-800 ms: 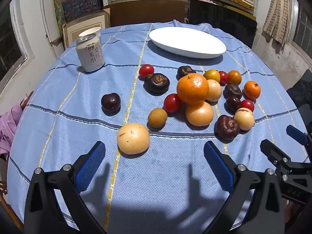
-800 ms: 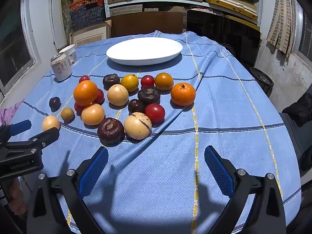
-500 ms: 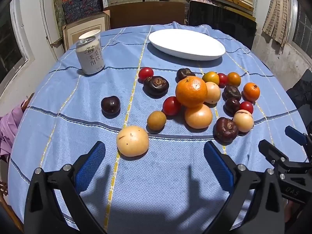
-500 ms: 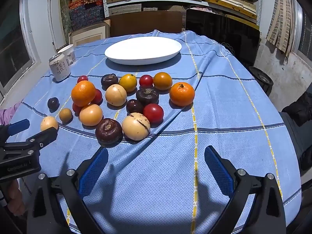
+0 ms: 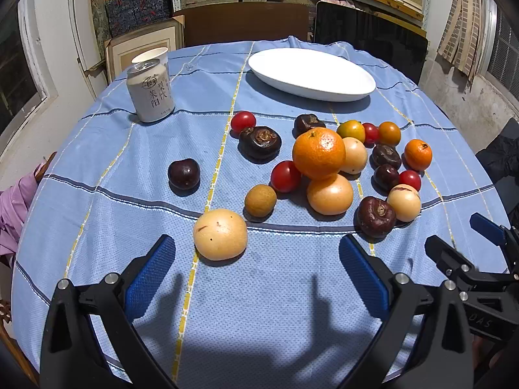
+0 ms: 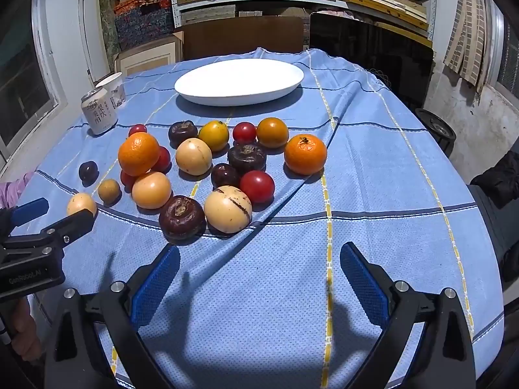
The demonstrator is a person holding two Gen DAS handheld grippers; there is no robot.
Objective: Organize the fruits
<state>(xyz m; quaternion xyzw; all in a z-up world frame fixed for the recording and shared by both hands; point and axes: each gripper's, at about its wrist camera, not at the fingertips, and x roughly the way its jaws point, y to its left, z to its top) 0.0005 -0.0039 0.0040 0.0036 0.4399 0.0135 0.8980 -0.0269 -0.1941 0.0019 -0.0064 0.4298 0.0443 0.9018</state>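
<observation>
Several fruits lie loose on the blue striped tablecloth (image 5: 259, 308): a big orange (image 5: 318, 153), pale yellow round fruits (image 5: 220, 234), red tomatoes (image 5: 285, 176), dark brown ones (image 5: 260, 142) and a dark plum (image 5: 183, 173). Behind them sits an empty white oval plate (image 5: 311, 74) (image 6: 239, 81). My left gripper (image 5: 256, 275) hangs open just short of the nearest pale fruit, holding nothing. In the right wrist view my right gripper (image 6: 259, 278) is open over bare cloth, with a dark brown fruit (image 6: 181, 216) and a pale scarred one (image 6: 227, 209) just ahead.
A drink can (image 5: 150, 90) and a white paper cup (image 5: 151, 55) stand at the back left. Shelves, boxes and a dark panel lie behind the table. Each gripper shows at the edge of the other's view. A pink sleeve (image 5: 13, 204) is at the left edge.
Both views have drifted slightly nearer the fruit. No fruit has moved and both grippers stay open.
</observation>
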